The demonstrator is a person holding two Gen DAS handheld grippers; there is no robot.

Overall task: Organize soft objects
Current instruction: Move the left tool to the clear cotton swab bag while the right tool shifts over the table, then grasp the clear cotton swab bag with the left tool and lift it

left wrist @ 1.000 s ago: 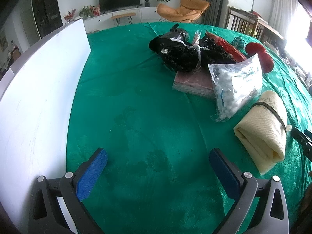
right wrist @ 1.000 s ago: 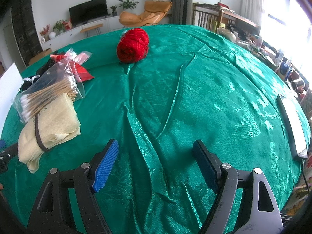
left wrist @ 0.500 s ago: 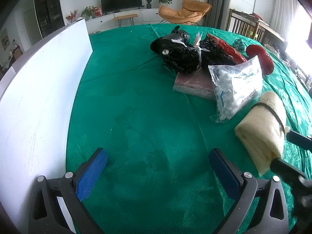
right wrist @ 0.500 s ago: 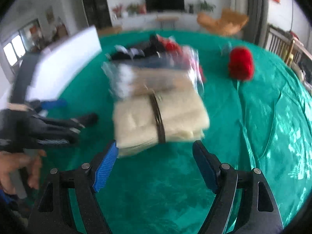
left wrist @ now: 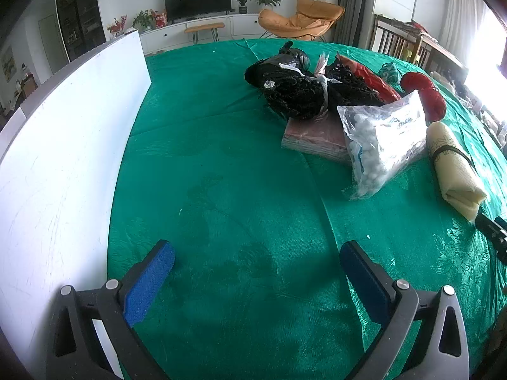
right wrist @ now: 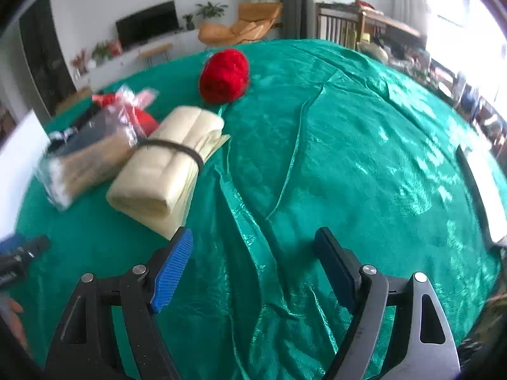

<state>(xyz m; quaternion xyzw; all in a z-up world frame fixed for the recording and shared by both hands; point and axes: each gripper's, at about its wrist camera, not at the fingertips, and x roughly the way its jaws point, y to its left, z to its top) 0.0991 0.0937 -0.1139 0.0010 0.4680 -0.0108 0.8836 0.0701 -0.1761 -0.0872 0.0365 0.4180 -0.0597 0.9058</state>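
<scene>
A: Tips for grabbing that cream cloth roll point(right wrist: 164, 171)? It's on the tabletop point(right wrist: 348, 158), near-left of the red yarn point(right wrist: 224, 75).

B: Right hand-held gripper point(right wrist: 253, 259) has jaws apart, holding nothing; same for the left hand-held gripper point(left wrist: 256, 272). I'd straddle the roll beside its strap and squeeze gently.

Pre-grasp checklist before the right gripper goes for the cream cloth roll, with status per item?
1. Right gripper open, nothing held: ok.
2. Left gripper open, nothing held: ok.
3. Cream cloth roll in view, black band still around it: ok.
4. Roll centred between the right fingers: not ok, it lies ahead and left.
5. Roll clear of the cotton swab bag: not ok, the bag leans on it.
6. Red yarn ball clear of the roll: ok.
</scene>
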